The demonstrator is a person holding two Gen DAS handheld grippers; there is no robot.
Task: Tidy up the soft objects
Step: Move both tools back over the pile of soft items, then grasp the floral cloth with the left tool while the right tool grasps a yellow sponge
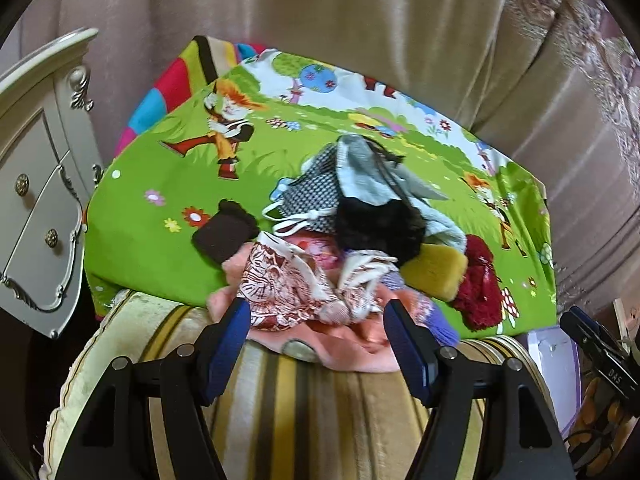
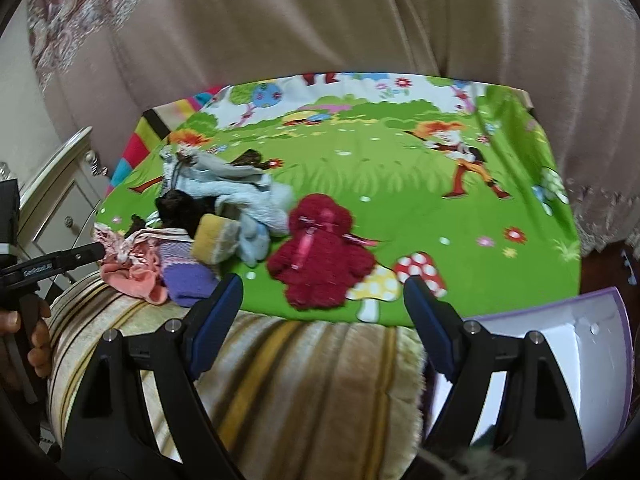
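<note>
here the left gripper [image 1: 316, 320] has its blue-padded jaws spread wide, released, holding nothing; its tips sit just at the near edge of a crumpled red-and-white patterned cloth pouch [image 1: 280, 284], whether touching it i cannot tell. the right gripper [image 2: 323, 294] is likewise spread wide and empty, its tips flanking the near edge of a fuzzy dark red plush toy [image 2: 316, 250] without closing on it. the soft things lie heaped on a bright green cartoon-printed sheet [image 1: 160, 216] spread over a striped, velvety cushion [image 1: 312, 412]. in the heap: a flat dark brown felt piece [image 1: 224, 236] to the left, a black-and-white checked drawstring bag [image 1: 316, 196] farther back, a shaggy black fur piece [image 1: 376, 228], a pale blue fleecy cloth [image 2: 256, 204], a blocky yellow sponge [image 1: 436, 270], a peach-pink cloth [image 1: 360, 344] draped over the near edge, and a knitted purple piece [image 2: 188, 274]. the red plush lies at the right of the pile, just beside the sponge. a white box with a purple rim [image 2: 560, 344] stands near right, beside the cushion.
</note>
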